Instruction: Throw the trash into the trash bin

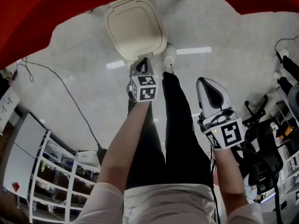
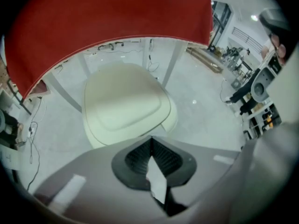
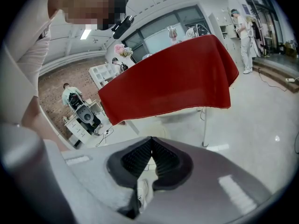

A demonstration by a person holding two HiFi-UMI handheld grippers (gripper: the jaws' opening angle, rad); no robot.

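A cream trash bin point(image 1: 134, 28) stands on the grey floor with its lid down; the left gripper view shows it from above point(image 2: 126, 104). My left gripper point(image 1: 142, 64) hangs just over the bin's near rim, pointing steeply down. Its jaws point(image 2: 152, 141) are shut on a white scrap of trash point(image 2: 156, 183) that sticks back between the pads. My right gripper point(image 1: 204, 82) is lower right of the bin, beside the person's leg. It is shut point(image 3: 151, 141) with nothing held; only a white shoe point(image 3: 142, 192) shows through the gap behind its pads.
A table with a red cloth point(image 1: 42, 13) overhangs the bin at the back point(image 3: 168, 83). The person's black trousers point(image 1: 177, 125) and a white shoe point(image 1: 169, 59) are next to the bin. White shelving point(image 1: 51, 171), a floor cable point(image 1: 70, 97) and dark equipment point(image 1: 266, 157) line the sides.
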